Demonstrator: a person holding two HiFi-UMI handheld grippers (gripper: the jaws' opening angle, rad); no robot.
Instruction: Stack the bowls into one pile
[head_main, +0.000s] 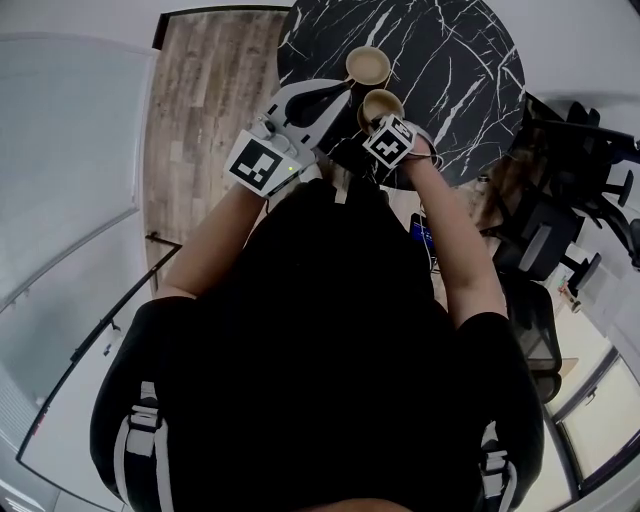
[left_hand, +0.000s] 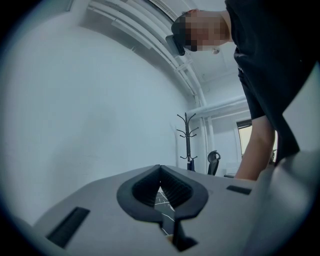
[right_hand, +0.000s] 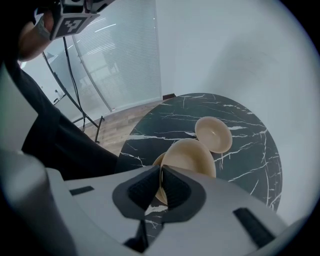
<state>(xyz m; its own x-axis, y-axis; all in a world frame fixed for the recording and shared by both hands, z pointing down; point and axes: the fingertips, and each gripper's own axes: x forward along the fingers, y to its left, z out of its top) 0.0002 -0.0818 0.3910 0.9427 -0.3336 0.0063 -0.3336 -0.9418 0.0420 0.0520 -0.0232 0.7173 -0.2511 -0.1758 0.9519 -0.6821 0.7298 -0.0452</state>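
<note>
While my right claw points steeply down over the black marbled table, its jaws are clamped together on the near rim of a beige bowl, the thin wall pinched between the ribbed pads. A second bowl of the same kind sits upright on the table just beyond it, close but not touching as far as I can see. At the held bowl's left side a pale edge shows from behind it. I take that for another bowl underneath, though I cannot be sure. My left claw is held level off to the side, its jaws together with nothing between them, looking at a bare wall. By its look, the bowl is light and stiff, thin-walled and smooth, probably plastic or glazed, so I expect it to swing or slip when gripped by one edge. The rim is the only sensible place to hold it, with one pad inside and one outside. I judge it best kept level and lowered gently, because a smooth bowl dropped into another may skate or clatter.
</note>
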